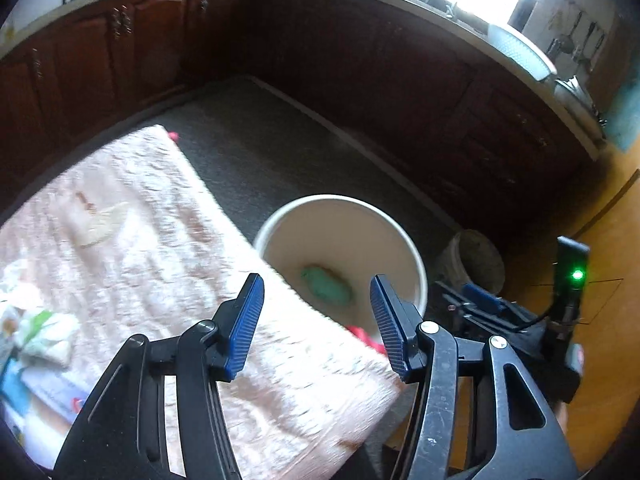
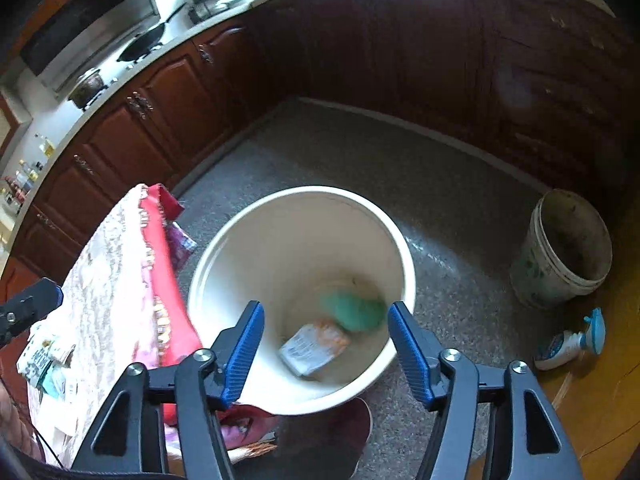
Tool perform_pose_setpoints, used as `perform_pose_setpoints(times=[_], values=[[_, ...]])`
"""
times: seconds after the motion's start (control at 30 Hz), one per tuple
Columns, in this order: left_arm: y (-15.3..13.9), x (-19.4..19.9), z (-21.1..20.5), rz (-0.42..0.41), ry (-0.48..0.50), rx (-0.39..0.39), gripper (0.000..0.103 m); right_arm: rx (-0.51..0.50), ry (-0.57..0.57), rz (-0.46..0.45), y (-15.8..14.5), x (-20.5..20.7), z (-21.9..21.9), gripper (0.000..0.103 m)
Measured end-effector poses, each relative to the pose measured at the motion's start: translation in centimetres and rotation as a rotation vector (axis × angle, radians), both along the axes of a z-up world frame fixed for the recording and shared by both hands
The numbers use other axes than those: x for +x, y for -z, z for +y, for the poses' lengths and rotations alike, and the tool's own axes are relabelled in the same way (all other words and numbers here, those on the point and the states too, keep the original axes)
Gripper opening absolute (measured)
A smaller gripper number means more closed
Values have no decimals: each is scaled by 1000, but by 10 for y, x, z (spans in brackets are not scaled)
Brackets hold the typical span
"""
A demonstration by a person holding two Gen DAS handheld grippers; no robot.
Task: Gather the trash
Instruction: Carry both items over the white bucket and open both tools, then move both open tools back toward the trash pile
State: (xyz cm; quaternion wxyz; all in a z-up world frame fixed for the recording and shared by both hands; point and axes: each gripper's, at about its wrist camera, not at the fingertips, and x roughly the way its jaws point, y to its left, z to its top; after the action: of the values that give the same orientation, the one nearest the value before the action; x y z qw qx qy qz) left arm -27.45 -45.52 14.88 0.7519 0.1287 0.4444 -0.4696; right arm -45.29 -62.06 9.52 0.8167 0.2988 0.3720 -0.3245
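A white bucket (image 1: 340, 200) (image 2: 304, 192) stands on the grey floor beside a table under a pink cloth (image 1: 140, 220) (image 2: 108, 280). Inside the bucket lie a green crumpled piece (image 1: 328, 286) (image 2: 354, 312) and an orange and white packet (image 2: 314, 348), both blurred. My right gripper (image 2: 326, 308) hangs open over the bucket's mouth with nothing between its blue pads. My left gripper (image 1: 317, 284) is open too, above the table's edge and the bucket, and it holds nothing. Wrappers and a tissue pack (image 1: 44, 336) (image 2: 44, 360) lie on the cloth at the left.
A dirty second bucket (image 2: 564, 252) (image 1: 476, 264) stands near the dark wooden cabinets (image 2: 168, 92). On the wooden floor at the right lies a spray bottle (image 2: 572, 340). A person's shoe (image 2: 352, 432) is just below the white bucket. A red cloth edge (image 2: 160, 264) hangs off the table.
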Motion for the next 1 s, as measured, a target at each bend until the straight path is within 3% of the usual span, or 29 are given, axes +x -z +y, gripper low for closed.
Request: perform_pose_setpoints(times=[0.47,0.77,1.0], values=[[-33,9,99,-189,-166,-13,54,-143,-165,-97,-70,39,78,72],[-38,20,162,-215,-273,-15,54,-169,-297,-134,-87,74,134,81],[-32,44,221,-183,-382,-12,54,-154,-418,-132,-84,108,175,82]])
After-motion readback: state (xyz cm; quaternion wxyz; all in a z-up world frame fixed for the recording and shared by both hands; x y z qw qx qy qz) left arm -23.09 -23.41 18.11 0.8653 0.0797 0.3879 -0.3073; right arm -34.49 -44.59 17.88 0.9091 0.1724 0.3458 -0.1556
